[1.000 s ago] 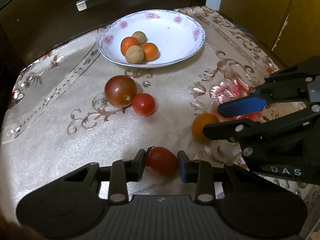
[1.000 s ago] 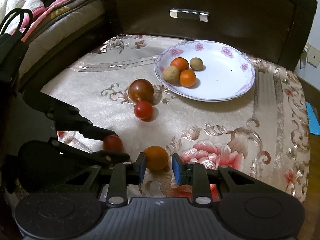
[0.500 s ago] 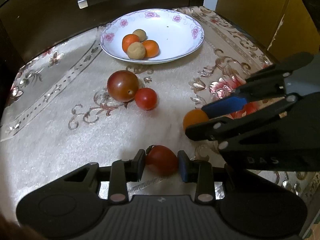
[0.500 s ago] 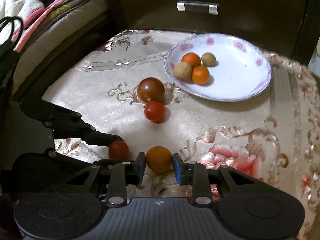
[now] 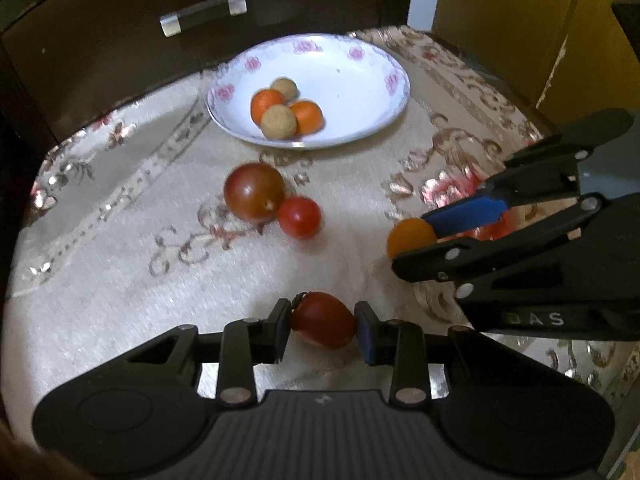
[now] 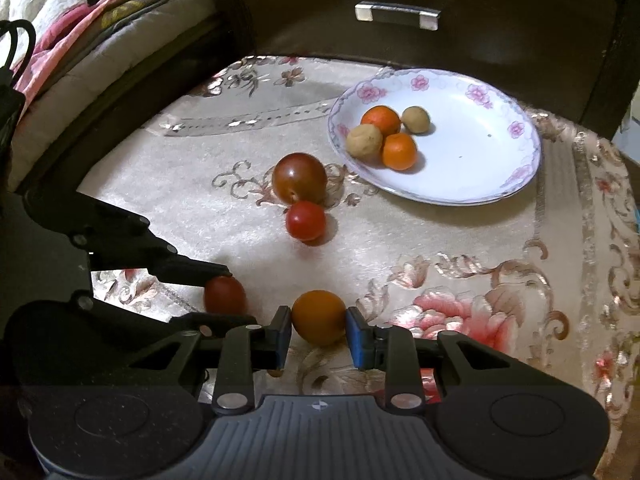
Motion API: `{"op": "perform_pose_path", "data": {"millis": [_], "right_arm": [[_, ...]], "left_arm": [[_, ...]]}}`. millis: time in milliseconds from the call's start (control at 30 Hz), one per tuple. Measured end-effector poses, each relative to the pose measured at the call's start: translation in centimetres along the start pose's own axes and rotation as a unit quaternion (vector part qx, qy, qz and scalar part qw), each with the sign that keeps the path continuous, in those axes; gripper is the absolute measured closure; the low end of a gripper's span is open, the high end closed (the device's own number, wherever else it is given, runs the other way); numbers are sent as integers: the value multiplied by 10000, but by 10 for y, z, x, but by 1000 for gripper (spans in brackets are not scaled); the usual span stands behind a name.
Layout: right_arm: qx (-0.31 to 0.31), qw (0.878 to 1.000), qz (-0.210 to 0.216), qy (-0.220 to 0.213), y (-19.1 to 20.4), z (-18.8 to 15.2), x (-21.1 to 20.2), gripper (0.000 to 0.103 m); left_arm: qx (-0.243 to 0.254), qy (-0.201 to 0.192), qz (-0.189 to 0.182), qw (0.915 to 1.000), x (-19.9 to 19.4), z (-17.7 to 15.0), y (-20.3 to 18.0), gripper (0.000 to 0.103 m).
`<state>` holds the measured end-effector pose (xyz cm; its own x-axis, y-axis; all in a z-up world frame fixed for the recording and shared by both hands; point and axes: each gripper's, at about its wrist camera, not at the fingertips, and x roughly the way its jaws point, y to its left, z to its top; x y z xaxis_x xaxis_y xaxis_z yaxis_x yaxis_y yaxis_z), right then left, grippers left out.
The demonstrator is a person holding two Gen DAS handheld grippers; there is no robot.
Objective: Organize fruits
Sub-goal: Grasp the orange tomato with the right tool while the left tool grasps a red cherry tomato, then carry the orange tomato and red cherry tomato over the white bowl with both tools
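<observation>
My left gripper (image 5: 322, 326) is shut on a red tomato (image 5: 323, 319), held above the cloth; the tomato shows in the right wrist view (image 6: 225, 295) too. My right gripper (image 6: 318, 330) is shut on an orange fruit (image 6: 319, 317), seen from the left wrist view (image 5: 410, 236) at the right. A white floral plate (image 5: 360, 80) at the back holds two orange fruits (image 5: 306, 116) and two tan ones (image 5: 279, 121). A large dark-red tomato (image 5: 254, 192) and a small red tomato (image 5: 300, 216) lie touching on the cloth between grippers and plate.
The table is covered by a beige embroidered cloth (image 5: 120, 240). A dark wooden drawer front with a metal handle (image 5: 202, 14) stands behind the plate. Bedding (image 6: 60, 40) lies beyond the table's left edge. A yellow door (image 5: 520, 20) is at the right.
Both grippers have lifted and moved forward toward the plate, each keeping its fruit. The fruit on the cloth and in the plate has not moved.
</observation>
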<state>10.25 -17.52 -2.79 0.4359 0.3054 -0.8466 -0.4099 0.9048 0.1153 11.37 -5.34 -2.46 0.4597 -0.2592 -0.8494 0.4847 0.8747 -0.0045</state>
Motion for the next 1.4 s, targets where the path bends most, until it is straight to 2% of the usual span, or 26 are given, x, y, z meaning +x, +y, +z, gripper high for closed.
{"op": "perform_pose_path", "data": {"millis": [433, 867, 1400], "right_arm": [[183, 9985, -281, -424, -20, 16, -17, 81], [470, 9936, -522, -888, -57, 58, -12, 79], [721, 9907, -574, -1002, -90, 83, 13, 77]], "left_arm": [[15, -347, 220, 9992, 3, 41, 3, 61], [111, -737, 487, 9960, 17, 98, 14, 61], [226, -875, 649, 9938, 46, 131, 22, 61]]}}
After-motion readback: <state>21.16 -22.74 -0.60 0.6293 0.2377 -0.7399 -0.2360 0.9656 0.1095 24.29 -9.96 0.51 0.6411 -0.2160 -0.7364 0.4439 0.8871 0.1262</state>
